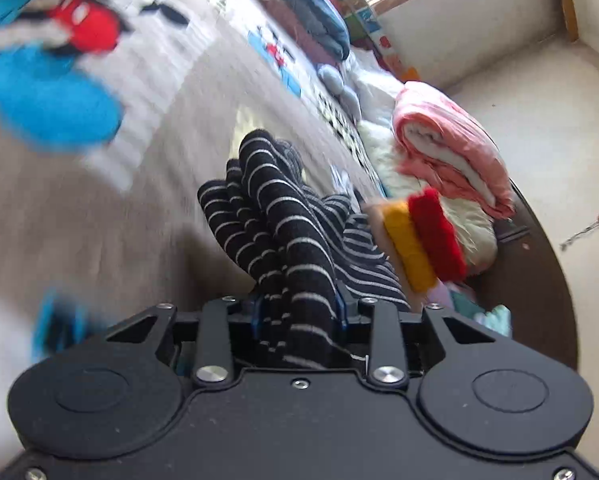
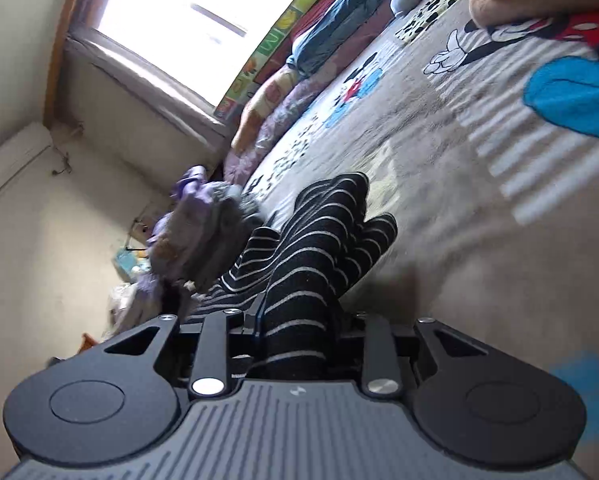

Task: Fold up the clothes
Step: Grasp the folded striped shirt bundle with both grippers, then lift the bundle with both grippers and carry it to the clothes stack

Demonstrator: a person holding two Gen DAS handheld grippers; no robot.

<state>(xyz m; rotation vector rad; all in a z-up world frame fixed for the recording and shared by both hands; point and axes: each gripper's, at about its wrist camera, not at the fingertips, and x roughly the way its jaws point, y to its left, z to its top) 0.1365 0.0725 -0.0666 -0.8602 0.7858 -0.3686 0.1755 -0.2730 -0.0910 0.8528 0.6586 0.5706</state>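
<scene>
A black garment with thin white stripes (image 1: 275, 216) lies bunched on the bed and runs up into my left gripper (image 1: 299, 308). Its jaws are shut on a thick fold of it, and the fabric hides the fingertips. The right wrist view shows another fold of the same striped garment (image 2: 327, 232) pinched in my right gripper (image 2: 299, 320), with the cloth rising forward over the bedspread. The fabric also covers the right fingertips.
The bedspread (image 1: 171, 80) is grey-beige with cartoon prints. A folded pink blanket (image 1: 451, 140) and a blurred red and yellow cloth (image 1: 419, 236) sit near the bed's edge. Rolled blue bedding (image 2: 339, 20) lies under the window (image 2: 203, 8). A purple and grey clothes pile (image 2: 195, 232) lies beside the garment.
</scene>
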